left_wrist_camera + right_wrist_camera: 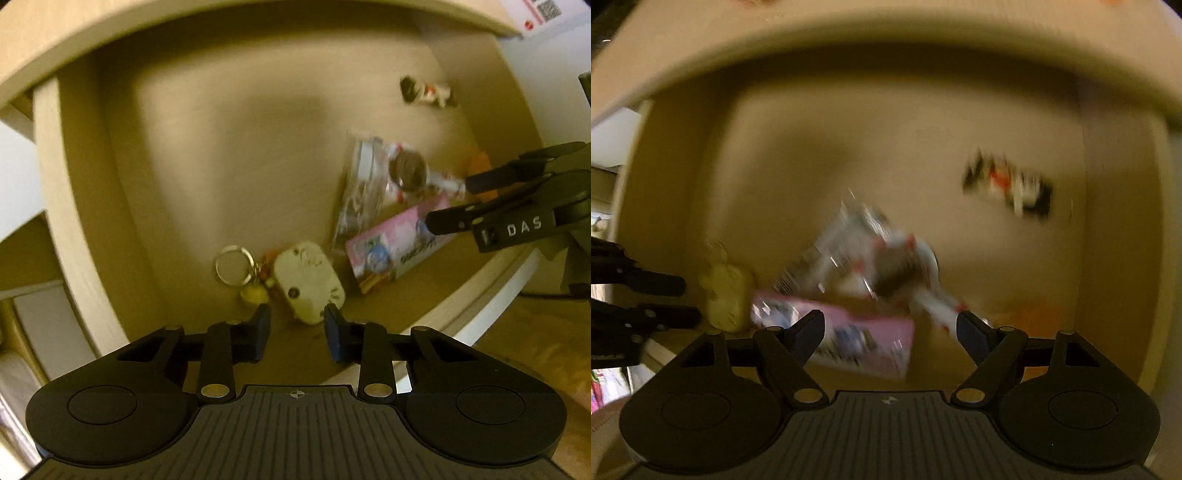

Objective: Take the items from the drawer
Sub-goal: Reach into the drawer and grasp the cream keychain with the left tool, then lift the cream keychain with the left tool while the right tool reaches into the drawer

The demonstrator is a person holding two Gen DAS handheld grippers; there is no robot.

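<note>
An open wooden drawer (96, 206) holds several small items. My left gripper (297, 332) is open just in front of a cream tag (308, 282) with a key ring (232, 265). To the right lie a pink box (391, 247), a clear packet (360, 188) with a round brown item (408, 170), and a small black-and-white item (428, 92) farther back. My right gripper (447, 203) reaches in from the right, open over the pink box. The right wrist view is blurred: my right gripper (890, 328) stands open above the pink box (871, 334), with the packet (871, 254) beyond.
The cabinet's top panel (110, 33) overhangs the drawer's back. The drawer's front rail (461, 299) runs along the near right. An orange thing (480, 162) lies by the right wall. The drawer's left and middle floor (221, 166) is bare wood.
</note>
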